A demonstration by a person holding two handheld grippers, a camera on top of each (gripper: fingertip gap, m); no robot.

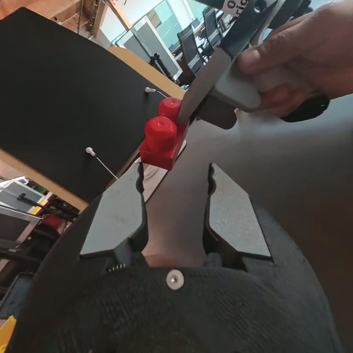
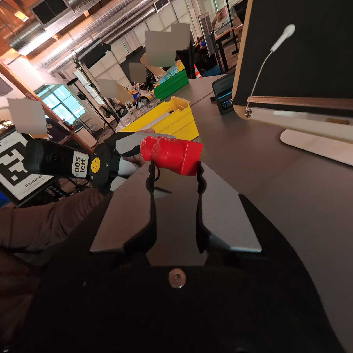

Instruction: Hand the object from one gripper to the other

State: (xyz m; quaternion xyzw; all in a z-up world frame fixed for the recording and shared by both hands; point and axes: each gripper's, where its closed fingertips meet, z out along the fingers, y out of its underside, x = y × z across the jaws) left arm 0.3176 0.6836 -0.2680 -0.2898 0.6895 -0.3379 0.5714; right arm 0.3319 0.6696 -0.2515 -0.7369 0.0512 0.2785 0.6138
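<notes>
A red two-stud block (image 1: 162, 141) hangs in the air over the grey table (image 2: 267, 191). My right gripper (image 2: 175, 166) is shut on the block (image 2: 172, 154) at its fingertips. In the left wrist view one of its fingers (image 1: 200, 82) lies flat on the block beside the studs, with a hand (image 1: 298, 63) on its handle. My left gripper (image 1: 175, 166) is open and empty, its left fingertip just below the block. In the right wrist view its fingers (image 2: 128, 145) reach in from the left, next to the studs.
A black board (image 1: 57, 86) with a wooden edge stands on a white base (image 2: 315, 145), with white-tipped pins (image 1: 90, 151) on thin wires. A yellow bin (image 2: 172, 118), a green bin (image 2: 172, 84) and a small dark device (image 2: 224, 95) sit farther back. A brown sleeve (image 2: 47, 219) is at left. The grippers are tip to tip, or close to it. The white base (image 2: 315, 145) is about equally far from each gripper, around 20 centimeters. It is also in sight in the left wrist view (image 1: 154, 185).
</notes>
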